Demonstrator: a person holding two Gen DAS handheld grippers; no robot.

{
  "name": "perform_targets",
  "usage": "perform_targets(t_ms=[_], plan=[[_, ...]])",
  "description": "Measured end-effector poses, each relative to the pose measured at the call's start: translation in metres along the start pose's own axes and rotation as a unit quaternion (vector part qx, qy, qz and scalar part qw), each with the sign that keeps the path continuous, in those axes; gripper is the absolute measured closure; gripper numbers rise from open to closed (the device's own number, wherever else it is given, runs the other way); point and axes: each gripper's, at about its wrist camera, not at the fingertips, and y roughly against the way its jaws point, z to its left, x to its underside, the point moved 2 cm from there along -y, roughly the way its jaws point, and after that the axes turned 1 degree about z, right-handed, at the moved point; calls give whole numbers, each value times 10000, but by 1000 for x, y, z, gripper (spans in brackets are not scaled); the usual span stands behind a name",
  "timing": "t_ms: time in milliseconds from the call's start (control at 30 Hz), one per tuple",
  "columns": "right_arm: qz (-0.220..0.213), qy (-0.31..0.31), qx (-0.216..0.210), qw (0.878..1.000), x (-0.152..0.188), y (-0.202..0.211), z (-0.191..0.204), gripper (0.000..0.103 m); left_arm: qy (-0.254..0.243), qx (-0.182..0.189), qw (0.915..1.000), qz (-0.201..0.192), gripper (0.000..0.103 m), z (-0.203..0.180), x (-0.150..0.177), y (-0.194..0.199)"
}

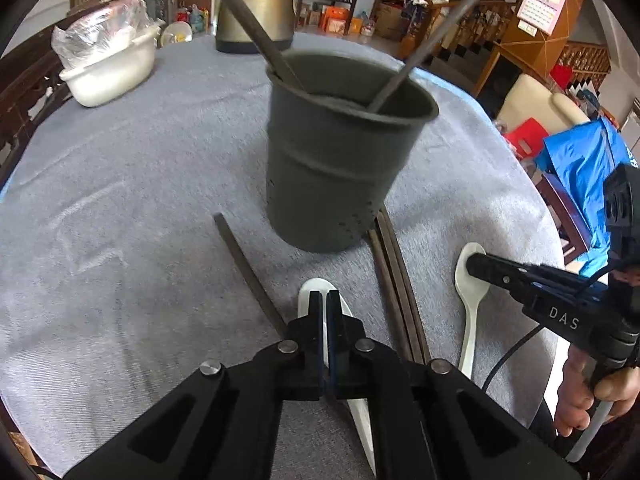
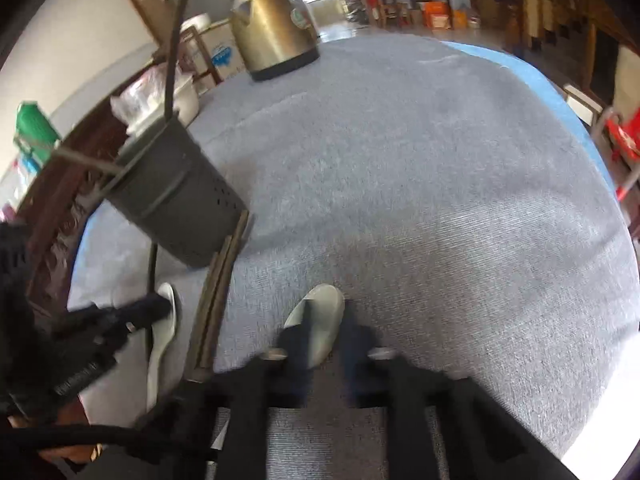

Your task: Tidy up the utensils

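A: Spoons: 1 white spoon [image 1: 320, 300] lies on the table [image 1: 140, 200] in front of the holder [image 1: 340, 152], left tool [image 1: 324, 300] clamped on it.

B: Right tool [image 2: 326, 316]?

A: Blurred, reads nearly closed over the other spoon [image 2: 320, 320]; grip unclear.

B: Step?

A: Pickup. Next: lift, tip into the holder beside 2 chopsticks [image 1: 248, 24]. 4 more chopsticks [image 1: 396, 280] remain.

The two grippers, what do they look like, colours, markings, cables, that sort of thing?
Both are matte black. The left gripper has two flat, narrow fingers on angular black link arms joined by round silver pins. The right gripper is a long black bar with white letters DAS on its side, small silver rivets and a thin black cable trailing beneath. A bare hand grips its pale handle; no sleeve shows.
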Motion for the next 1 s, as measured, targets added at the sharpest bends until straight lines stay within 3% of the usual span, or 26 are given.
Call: perform_targets(t_ms=[167,333,367,433,500,767,900,1000], plan=[[-552,125,-142,9983,-2,23,2,99,124,-19,9993,-362,102,12,-5,21],[-828,90,-206,9963,-5,36,5,99,114,180,9993,-323,101,20,-1,29],[-817,74,-209,9964,-5,36,5,100,98,244,9993,-257,98,20,1,28],[-768,22,-220,9968,-4,33,4,99,15,228,9996,-177,80,15,3,25],[-719,-30,-244,9971,-3,32,2,99,-139,140,9996,-178,75,8,5,23],[-650,-129,-296,9974,0,30,-1,99,-401,247,9987,198,75,-13,10,0],[-574,-234,-360,9974,2,27,-7,99,-191,390,9985,324,75,-6,8,-9],[-538,-228,-381,9976,3,24,-7,99,-161,400,9985,340,89,-3,9,-10]])
